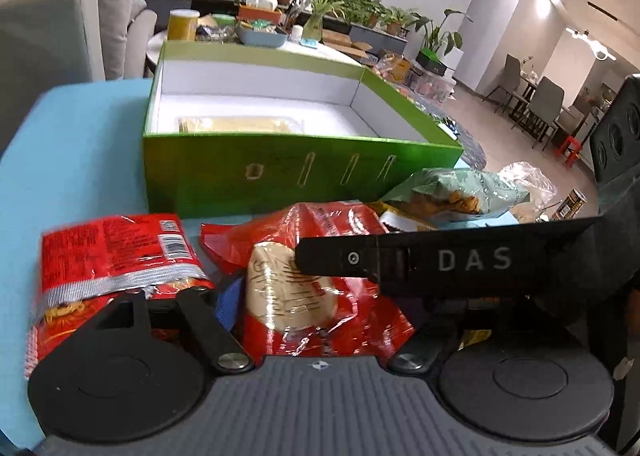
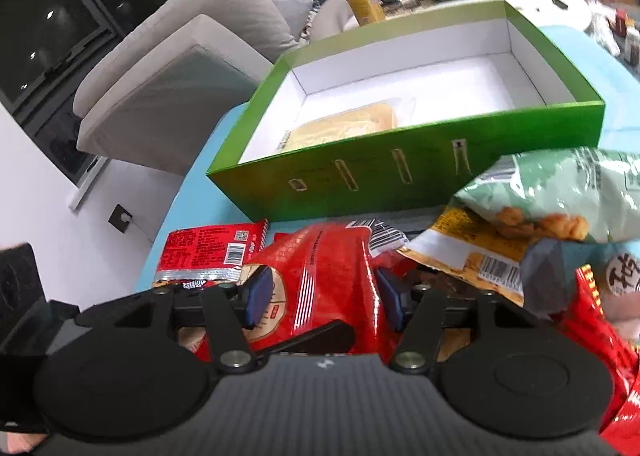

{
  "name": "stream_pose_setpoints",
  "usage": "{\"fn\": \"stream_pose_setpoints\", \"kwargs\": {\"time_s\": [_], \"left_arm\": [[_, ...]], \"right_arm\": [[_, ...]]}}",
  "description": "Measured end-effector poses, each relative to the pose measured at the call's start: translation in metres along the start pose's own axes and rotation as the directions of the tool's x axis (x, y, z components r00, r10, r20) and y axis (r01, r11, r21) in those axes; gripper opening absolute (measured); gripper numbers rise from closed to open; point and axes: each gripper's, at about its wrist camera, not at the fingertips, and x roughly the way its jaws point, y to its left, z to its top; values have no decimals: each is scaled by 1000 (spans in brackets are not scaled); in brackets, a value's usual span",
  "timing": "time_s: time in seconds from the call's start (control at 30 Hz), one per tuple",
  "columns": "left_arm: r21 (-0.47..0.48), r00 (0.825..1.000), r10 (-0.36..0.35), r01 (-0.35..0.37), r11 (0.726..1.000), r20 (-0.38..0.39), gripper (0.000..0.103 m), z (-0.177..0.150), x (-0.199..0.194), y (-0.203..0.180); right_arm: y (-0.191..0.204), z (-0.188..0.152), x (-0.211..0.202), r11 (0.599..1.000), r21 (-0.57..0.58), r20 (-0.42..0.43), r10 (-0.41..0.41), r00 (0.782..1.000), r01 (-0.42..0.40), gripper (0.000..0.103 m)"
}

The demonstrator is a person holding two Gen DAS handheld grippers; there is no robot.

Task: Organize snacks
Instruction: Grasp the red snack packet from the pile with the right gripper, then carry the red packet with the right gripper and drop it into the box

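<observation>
A green box (image 1: pixel 280 171) with a white inside stands open on the blue table; one yellow packet (image 1: pixel 236 123) lies in it, also in the right wrist view (image 2: pixel 348 123). In front lie several snack bags. My right gripper (image 2: pixel 320 300) has its blue pads (image 2: pixel 258 296) on both sides of a red cake bag (image 2: pixel 320 280) and grips it. The same bag (image 1: pixel 304 276) sits between my left gripper's fingers (image 1: pixel 224 304), whose right finger is hidden behind the right gripper's black body (image 1: pixel 440 260). A red flat packet (image 1: pixel 116 256) lies left.
A pale green snack bag (image 2: pixel 560 199) and a yellow one (image 2: pixel 472 256) lie at the right, next to the box. A grey sofa (image 2: pixel 168 67) stands behind the blue table (image 1: pixel 72 159). A round white table (image 1: pixel 256 35) with clutter is beyond the box.
</observation>
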Motion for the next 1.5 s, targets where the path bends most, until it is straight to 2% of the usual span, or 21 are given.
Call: {"fn": "stream_pose_setpoints", "kwargs": {"time_s": [0.07, 0.4, 0.57, 0.77, 0.97, 1.5], "left_arm": [[1, 1000, 2, -2, 1000, 18, 69, 2, -9, -5], [66, 988, -4, -7, 998, 152, 69, 18, -64, -34], [118, 974, -13, -14, 993, 224, 69, 36, -87, -53], [149, 962, -19, -23, 989, 273, 69, 50, -97, -67], [165, 959, -14, -34, 986, 283, 69, 63, -87, -68], [162, 964, 17, -62, 985, 264, 69, 105, -38, -43]], "right_arm": [[1, -1, -6, 1000, 1, 18, 4, 1000, -4, 53], [29, 3, -62, 998, -56, 151, 32, 988, -24, 53], [42, 13, -89, 996, -87, 237, 42, 971, -22, 53], [44, 26, -106, 996, -89, 295, 50, 954, -25, 53], [35, 38, -103, 996, -80, 327, 65, 943, -41, 53], [10, 83, -63, 995, -39, 317, 95, 944, -87, 53]]}}
